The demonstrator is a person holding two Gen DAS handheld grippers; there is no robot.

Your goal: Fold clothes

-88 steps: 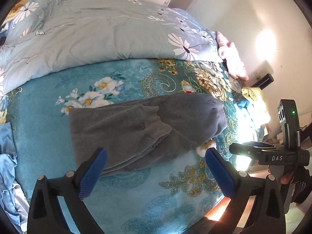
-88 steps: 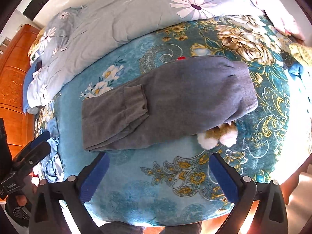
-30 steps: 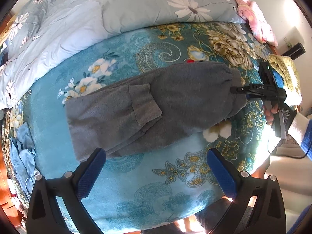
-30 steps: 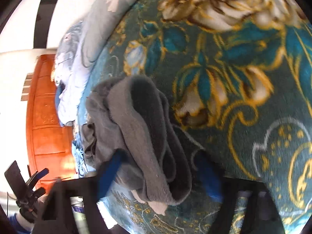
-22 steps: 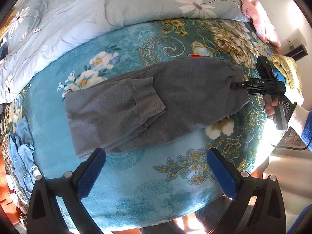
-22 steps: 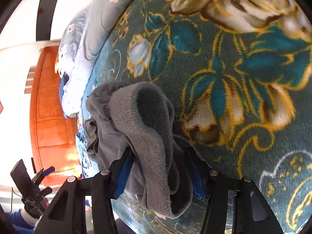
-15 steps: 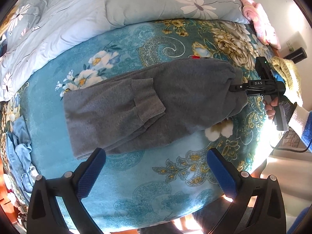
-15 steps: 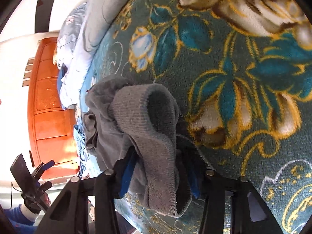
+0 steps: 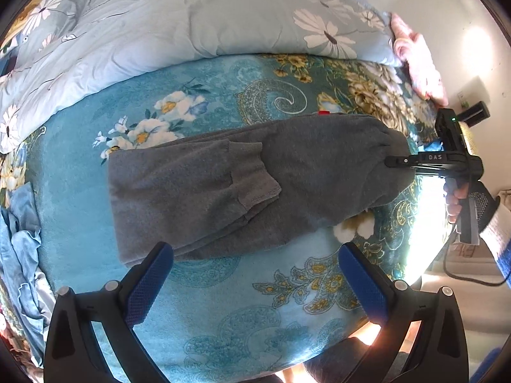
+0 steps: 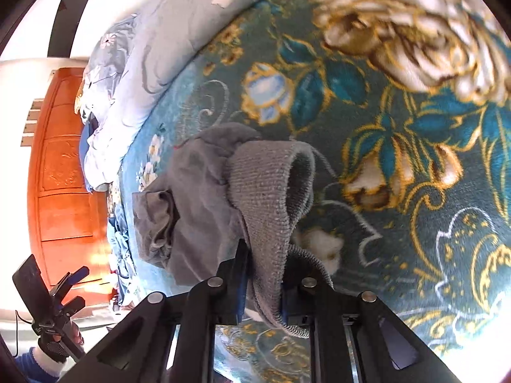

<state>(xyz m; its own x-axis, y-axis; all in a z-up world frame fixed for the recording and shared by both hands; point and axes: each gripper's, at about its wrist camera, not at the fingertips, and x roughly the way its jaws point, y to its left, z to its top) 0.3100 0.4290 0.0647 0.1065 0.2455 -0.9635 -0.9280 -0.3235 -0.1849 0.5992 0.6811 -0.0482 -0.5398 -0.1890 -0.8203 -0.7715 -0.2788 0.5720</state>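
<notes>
Grey garment: folded grey sweatpants [image 9: 255,185] lie lengthwise across the teal floral blanket [image 9: 223,287] on the bed; one cuffed leg end is doubled back on top near the middle.
Waistband end: ribbed waistband [image 10: 271,198] at the garment's right end, raised off the blanket and bunched in the right wrist view.
Right claw [image 10: 263,300]: jaws closing, with the ribbed waistband hanging between them; the blue pads press the knit from both sides, so it is grasping the sweatpants.
Right claw, seen from the left wrist: black tool body [image 9: 444,159] marked "DAS", its tip touching the right end of the sweatpants; a hand [image 9: 456,198] with a white and blue sleeve holds the grip below it.
Left claw [image 9: 255,274]: released, blue pads spread wide with nothing between them; it hovers above the near edge of the blanket.
Garment relative to left claw: the folded left end of the sweatpants sits just beyond the left pad, not touching it; the rest of the garment runs away to the right, ahead of the claw.
Left claw, seen from the right wrist: small and low at the left edge [image 10: 68,284], well apart from the waistband.
Bedding: pale blue daisy-print duvet [image 9: 191,25] heaped along the far side of the blanket; a pink cloth [image 9: 418,60] at the far right corner.
Background: orange-brown wooden cabinet [image 10: 60,166] beyond the bed's left end.
</notes>
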